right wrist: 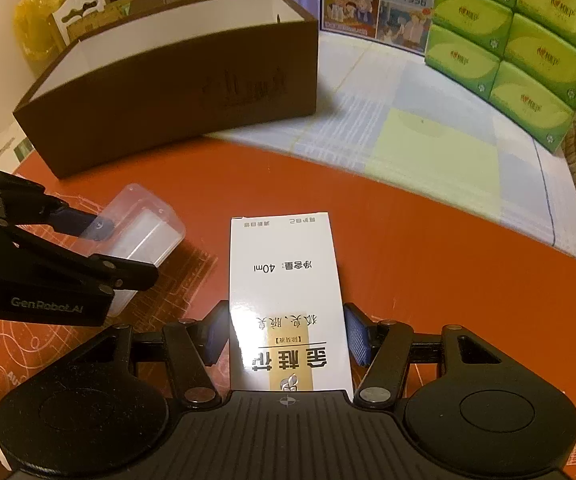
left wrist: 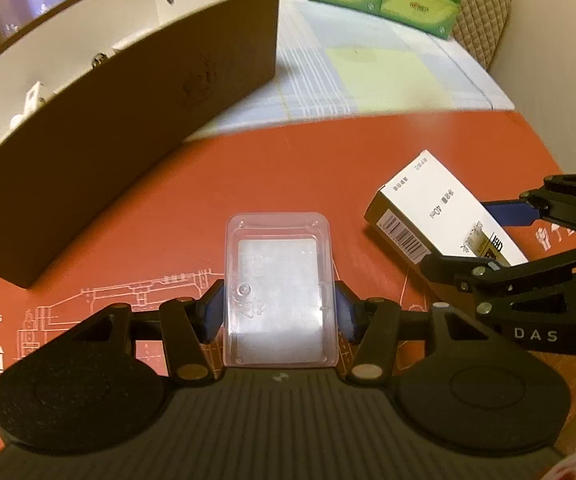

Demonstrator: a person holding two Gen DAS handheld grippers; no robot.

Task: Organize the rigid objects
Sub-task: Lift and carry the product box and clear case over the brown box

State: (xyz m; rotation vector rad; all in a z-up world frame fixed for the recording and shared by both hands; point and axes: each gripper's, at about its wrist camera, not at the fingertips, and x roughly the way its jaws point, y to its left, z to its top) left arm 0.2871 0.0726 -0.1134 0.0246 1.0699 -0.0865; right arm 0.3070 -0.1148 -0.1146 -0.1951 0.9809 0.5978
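Note:
My left gripper (left wrist: 279, 312) is shut on a clear plastic case (left wrist: 279, 284) with a white insert, held over the red mat (left wrist: 248, 176). The case also shows in the right wrist view (right wrist: 144, 232), with the left gripper (right wrist: 106, 248) around it. My right gripper (right wrist: 286, 338) is shut on a white carton (right wrist: 286, 280) printed with "40ml" and a gold label. In the left wrist view the carton (left wrist: 439, 208) lies at the right, in the right gripper (left wrist: 483, 236). A brown open box (left wrist: 128, 120) with white inside stands at the back left; it also shows in the right wrist view (right wrist: 176, 92).
Small white items (left wrist: 32, 100) lie inside the brown box. Green tissue packs (right wrist: 515, 44) are stacked at the back right on a pale checked cloth (right wrist: 427, 140). A picture board (right wrist: 371, 4) stands behind. A quilted chair back (left wrist: 483, 12) is at the far right.

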